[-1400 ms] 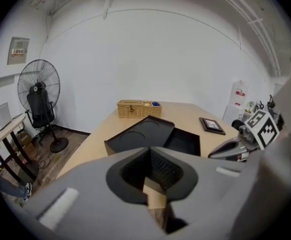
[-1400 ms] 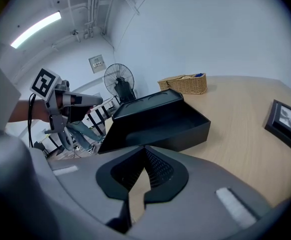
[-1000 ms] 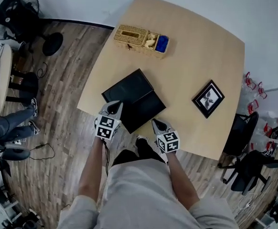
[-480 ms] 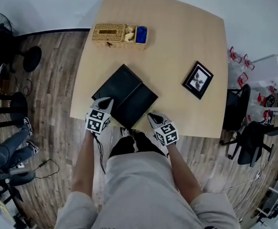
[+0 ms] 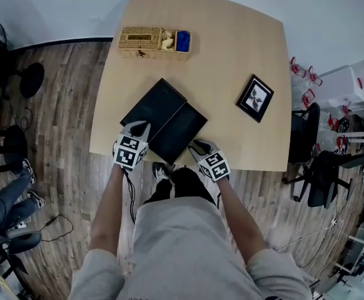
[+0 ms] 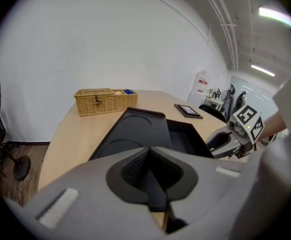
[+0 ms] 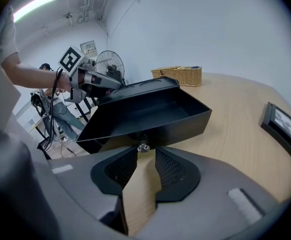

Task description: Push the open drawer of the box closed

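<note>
A flat black box lies on the wooden table near its front edge, with its drawer pulled out toward the right. My left gripper is shut and empty at the box's near corner; in the left gripper view its jaws meet in front of the box lid. My right gripper is open at the drawer's front. In the right gripper view the drawer's small metal knob sits just ahead of the gap between the right gripper's jaws.
A wicker basket stands at the table's far left, and a framed picture lies to the right. Office chairs stand off the table's right side. The table's front edge runs just under both grippers.
The head view has shifted, so the table sits higher and more squarely in frame. Both grippers stay at the near side of the box and drawer. The drawer looks equally far out.
</note>
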### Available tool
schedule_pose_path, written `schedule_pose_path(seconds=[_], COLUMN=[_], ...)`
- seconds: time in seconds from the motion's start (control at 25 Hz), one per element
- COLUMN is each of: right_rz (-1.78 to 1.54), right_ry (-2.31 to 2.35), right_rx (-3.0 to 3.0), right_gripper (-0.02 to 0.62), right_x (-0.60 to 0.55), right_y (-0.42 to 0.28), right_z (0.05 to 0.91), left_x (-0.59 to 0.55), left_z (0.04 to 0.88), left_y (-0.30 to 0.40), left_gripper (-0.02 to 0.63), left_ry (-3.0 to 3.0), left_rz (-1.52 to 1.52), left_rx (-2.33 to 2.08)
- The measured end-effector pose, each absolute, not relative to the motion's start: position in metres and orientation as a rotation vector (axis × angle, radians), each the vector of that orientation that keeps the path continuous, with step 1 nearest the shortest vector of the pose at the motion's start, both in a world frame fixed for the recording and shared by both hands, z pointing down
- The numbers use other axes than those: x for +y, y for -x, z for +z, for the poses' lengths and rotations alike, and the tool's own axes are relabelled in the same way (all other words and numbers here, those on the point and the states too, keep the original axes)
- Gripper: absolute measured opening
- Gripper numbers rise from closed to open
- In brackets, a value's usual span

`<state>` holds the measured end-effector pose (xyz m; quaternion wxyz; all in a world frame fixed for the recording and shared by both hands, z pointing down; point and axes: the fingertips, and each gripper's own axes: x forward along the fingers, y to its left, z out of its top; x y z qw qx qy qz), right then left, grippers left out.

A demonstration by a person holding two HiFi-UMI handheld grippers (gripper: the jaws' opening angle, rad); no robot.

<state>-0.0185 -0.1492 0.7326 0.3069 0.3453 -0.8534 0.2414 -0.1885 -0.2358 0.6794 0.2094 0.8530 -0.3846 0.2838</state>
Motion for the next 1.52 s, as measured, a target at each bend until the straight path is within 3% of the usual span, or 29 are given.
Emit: schedule_pose_path(seconds=[0.36, 1.52], right_rz=[0.510, 0.548], right_ry=[-0.864, -0.934], right_rx=[-2.257, -2.246], right_gripper=[0.093, 0.072], right_x=[-0.151, -0.165], right_y=[0.029, 0.043], right_z=[0.737, 0.732], left_x=[-0.236, -0.235], left_z=[0.675, 0.676], left_y=[0.191, 0.189], left_gripper=[0.052, 0.052], left_ry=[-2.372, -2.371], left_rz=[0.745, 0.732], left_rx=[-1.078, -1.071])
